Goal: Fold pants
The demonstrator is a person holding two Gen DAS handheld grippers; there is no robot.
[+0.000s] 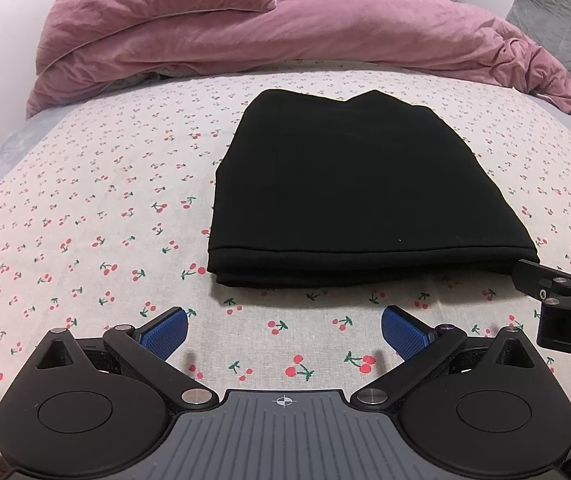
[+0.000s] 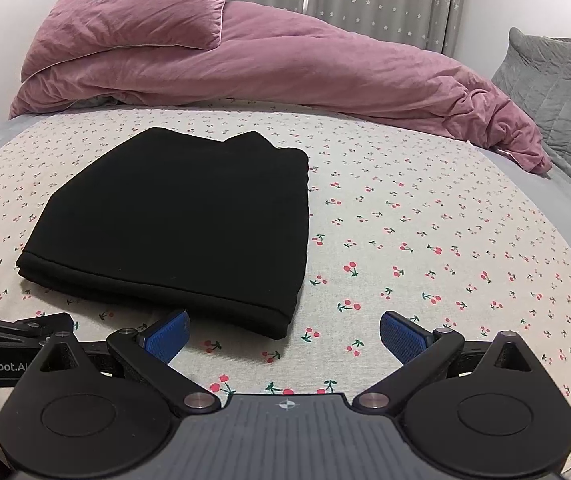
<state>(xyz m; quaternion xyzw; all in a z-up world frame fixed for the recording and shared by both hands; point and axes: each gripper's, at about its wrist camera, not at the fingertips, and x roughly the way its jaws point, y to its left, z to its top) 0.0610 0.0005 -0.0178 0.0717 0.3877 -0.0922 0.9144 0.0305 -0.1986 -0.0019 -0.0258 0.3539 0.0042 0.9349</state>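
Both jaws wide, pants [image 1: 365, 192] ahead.

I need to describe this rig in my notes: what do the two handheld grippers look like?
Both match: the left gripper and right gripper have black linkage arms with silver pivot pins, blue textured finger pads, round black housings and a ribbed grey base bearing a crosshair mark. White lettering on the left one's side reads "GenRobot.AI". No cables or sleeves show.

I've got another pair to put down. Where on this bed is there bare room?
The cherry sheet is free right of the folded pants, up to the pink duvet, and also left of the pants. The strip in front of the pants is crowded: both open tools, left and right, hover there.
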